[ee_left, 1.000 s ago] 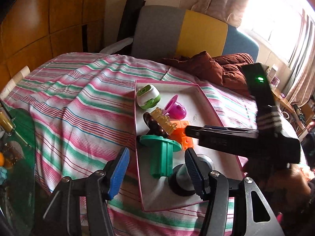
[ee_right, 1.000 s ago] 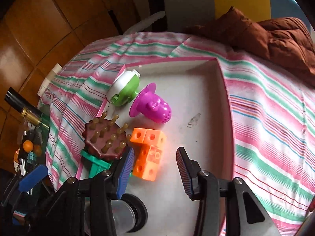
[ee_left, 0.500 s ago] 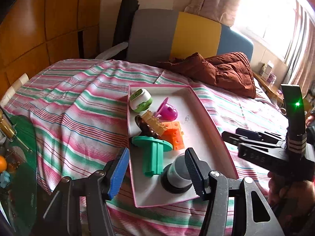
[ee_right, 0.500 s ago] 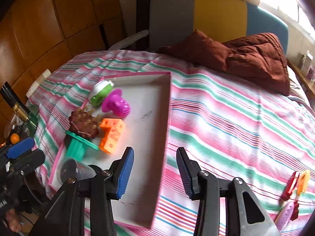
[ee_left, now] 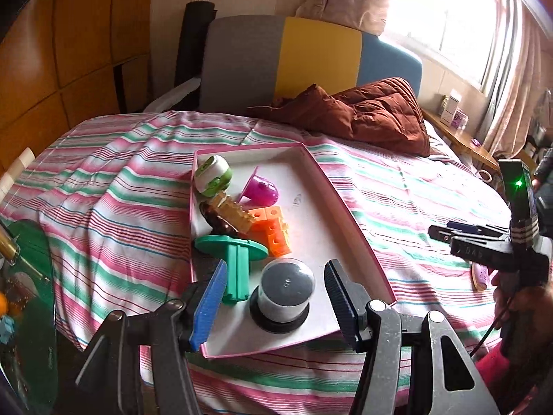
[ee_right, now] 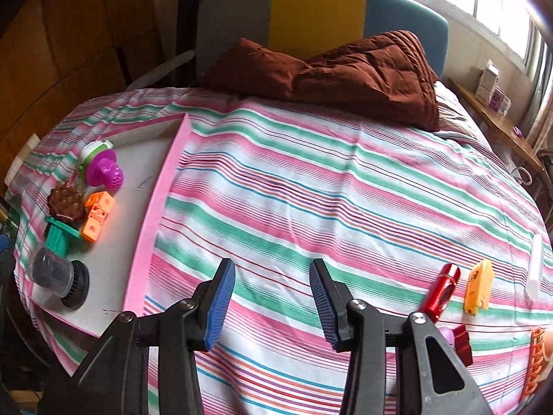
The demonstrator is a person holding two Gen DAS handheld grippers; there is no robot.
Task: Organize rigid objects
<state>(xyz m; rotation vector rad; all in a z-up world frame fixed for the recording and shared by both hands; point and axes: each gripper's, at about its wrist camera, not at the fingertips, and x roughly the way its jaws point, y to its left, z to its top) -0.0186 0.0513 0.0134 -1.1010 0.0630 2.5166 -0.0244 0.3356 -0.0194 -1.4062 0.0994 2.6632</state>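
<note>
Since a second ago the right gripper [ee_right: 273, 301] has swung off the pink-rimmed tray [ee_right: 157, 207] and out over the striped bedspread [ee_right: 311, 186], so I'd say it's between drop-offs and heading for the next loose item. Going left to right: the left gripper [ee_left: 276, 302] hangs wide open at the tray's near end, gripping nothing, with the clear-domed black cap [ee_left: 285, 294] sitting between its blue ribbed pads. In the tray behind it are a teal plastic spool [ee_left: 235, 259], orange stud blocks [ee_left: 273, 228], a magenta cup [ee_left: 259, 190] and a green-white round toy [ee_left: 212, 174], all hard moulded plastic. The right gripper's jaws are spread too, empty. Off to its right lie a glossy red tube [ee_right: 442, 290] and a yellow tag-shaped piece [ee_right: 478, 288]. Next move probably needs a swing right and a squeeze across that slick tube, which may roll.
</note>
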